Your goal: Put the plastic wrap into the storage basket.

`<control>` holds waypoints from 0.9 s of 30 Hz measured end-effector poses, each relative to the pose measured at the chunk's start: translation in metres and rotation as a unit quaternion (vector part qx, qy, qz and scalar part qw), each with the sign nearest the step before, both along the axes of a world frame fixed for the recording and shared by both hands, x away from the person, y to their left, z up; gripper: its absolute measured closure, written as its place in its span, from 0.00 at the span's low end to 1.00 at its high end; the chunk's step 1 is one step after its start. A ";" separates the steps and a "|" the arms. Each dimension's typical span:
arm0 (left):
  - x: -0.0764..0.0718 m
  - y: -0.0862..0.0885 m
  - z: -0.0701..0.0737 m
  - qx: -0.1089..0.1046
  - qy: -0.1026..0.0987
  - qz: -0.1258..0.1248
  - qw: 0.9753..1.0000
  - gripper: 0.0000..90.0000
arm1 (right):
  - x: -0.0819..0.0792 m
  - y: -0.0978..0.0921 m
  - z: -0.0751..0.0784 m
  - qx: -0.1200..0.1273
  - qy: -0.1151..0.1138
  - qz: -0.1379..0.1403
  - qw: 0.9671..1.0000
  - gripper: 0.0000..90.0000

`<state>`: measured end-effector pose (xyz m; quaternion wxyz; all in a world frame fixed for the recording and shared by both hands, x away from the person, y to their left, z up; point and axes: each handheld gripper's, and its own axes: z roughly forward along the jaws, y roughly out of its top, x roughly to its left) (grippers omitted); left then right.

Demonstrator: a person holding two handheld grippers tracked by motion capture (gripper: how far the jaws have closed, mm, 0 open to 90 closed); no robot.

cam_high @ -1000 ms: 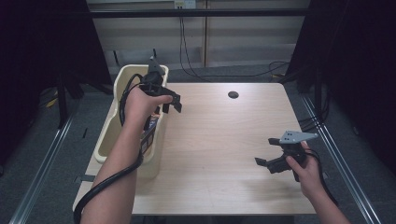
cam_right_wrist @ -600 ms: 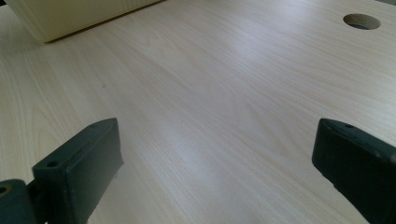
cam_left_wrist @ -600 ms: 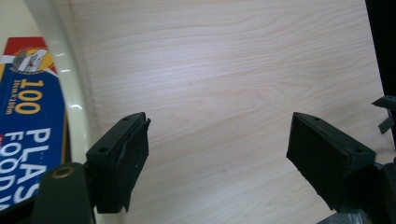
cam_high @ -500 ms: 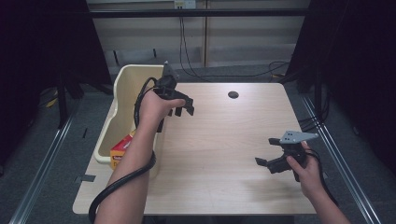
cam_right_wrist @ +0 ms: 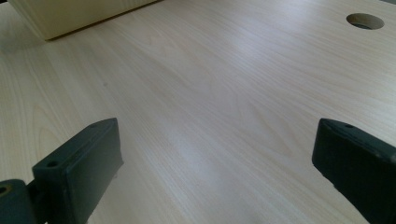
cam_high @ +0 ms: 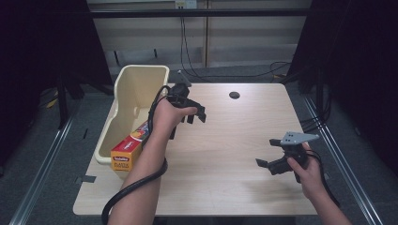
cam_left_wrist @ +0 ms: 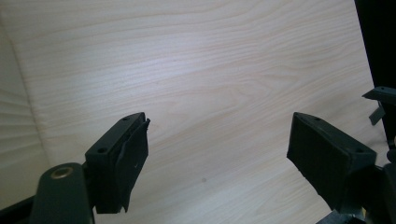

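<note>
My left gripper [cam_high: 196,117] hangs open over the light wooden table [cam_high: 225,187], just right of a cream plastic bin [cam_high: 141,77]. Its jaws [cam_left_wrist: 217,140] stand wide apart with only bare wood between them. A yellow and red box [cam_high: 127,151] lies in the near end of the bin, its end jutting past the rim. My right gripper [cam_high: 266,152] is held low near the table's right front, open and empty. In the right gripper view the spread jaws [cam_right_wrist: 217,140] look across bare wood toward the bin [cam_right_wrist: 79,14].
A round cable hole [cam_high: 234,95] sits in the table's far side, also seen as the hole [cam_right_wrist: 365,21] in the right gripper view. The bin wall [cam_left_wrist: 14,140] borders the left gripper view. A black cable [cam_high: 126,192] trails off the left forearm. Dark floor surrounds the table.
My left gripper has moved right, from above the bin out over the table, staying open. The box in the bin has come into sight. My right gripper has not moved.
</note>
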<state>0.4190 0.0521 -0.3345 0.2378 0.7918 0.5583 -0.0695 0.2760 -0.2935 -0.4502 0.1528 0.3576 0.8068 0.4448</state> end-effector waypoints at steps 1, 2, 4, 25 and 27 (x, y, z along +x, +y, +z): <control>0.000 -0.001 -0.002 -0.003 0.000 0.000 1.000 0.22 | 0.000 0.000 0.000 0.000 0.000 0.001 1.000 0.01; 0.000 -0.001 -0.004 -0.007 0.000 -0.002 1.000 0.22 | 0.000 0.000 0.000 -0.001 0.000 0.001 1.000 0.01; 0.000 -0.003 -0.007 -0.003 -0.002 -0.004 1.000 0.22 | 0.001 0.000 0.000 -0.001 -0.003 -0.002 1.000 0.01; -0.010 -0.031 -0.046 -0.014 -0.010 -0.029 0.999 0.19 | 0.001 0.003 -0.003 -0.008 0.004 0.008 1.000 0.01; -0.012 -0.032 -0.049 -0.004 -0.018 -0.036 0.999 0.19 | 0.001 0.003 -0.003 -0.009 0.003 0.009 1.000 0.01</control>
